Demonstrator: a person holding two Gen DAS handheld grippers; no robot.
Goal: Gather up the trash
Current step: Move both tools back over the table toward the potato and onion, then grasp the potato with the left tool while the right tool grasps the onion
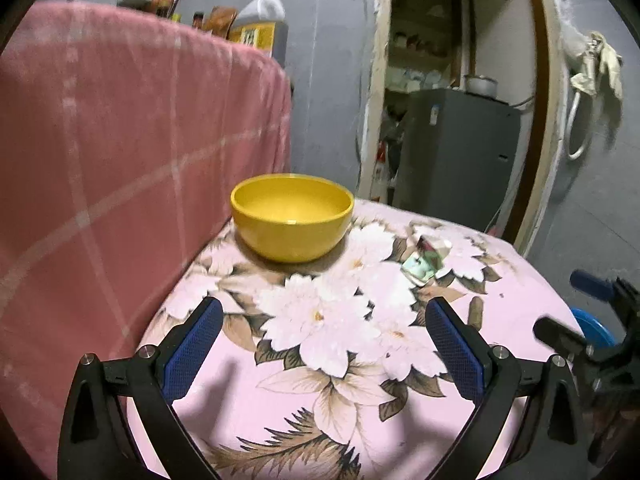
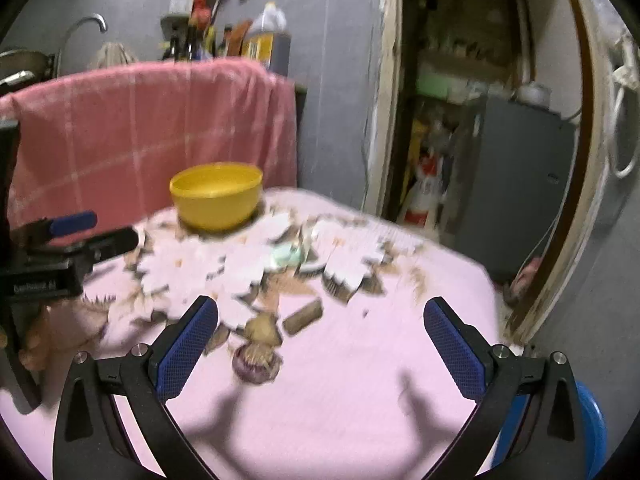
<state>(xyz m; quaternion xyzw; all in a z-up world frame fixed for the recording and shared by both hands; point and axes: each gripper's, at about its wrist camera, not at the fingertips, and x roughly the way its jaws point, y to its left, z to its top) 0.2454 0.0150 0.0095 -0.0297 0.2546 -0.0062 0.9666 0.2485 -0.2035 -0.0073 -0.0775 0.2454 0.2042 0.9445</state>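
A crumpled green and white wrapper (image 1: 426,258) (image 2: 290,256) lies on the pink floral tablecloth (image 1: 520,312), just right of a yellow bowl (image 1: 292,218) (image 2: 216,196). My left gripper (image 1: 324,308) hovers open over the cloth, short of the bowl, nothing between its blue pads. My right gripper (image 2: 320,312) is open too, wide and empty, above the cloth's near right part. A small brown and purple lump (image 2: 256,360) lies near its left finger; blur hides what it is. Each gripper shows in the other's view: the right gripper (image 1: 564,304), the left gripper (image 2: 104,230).
A pink checked cloth (image 1: 120,140) hangs over something tall along the table's left and back side. Behind it stand a big oil jug (image 1: 260,20) and bottles. A doorway with a grey fridge (image 1: 452,148) lies beyond the table. Something blue (image 2: 588,420) sits low at the right.
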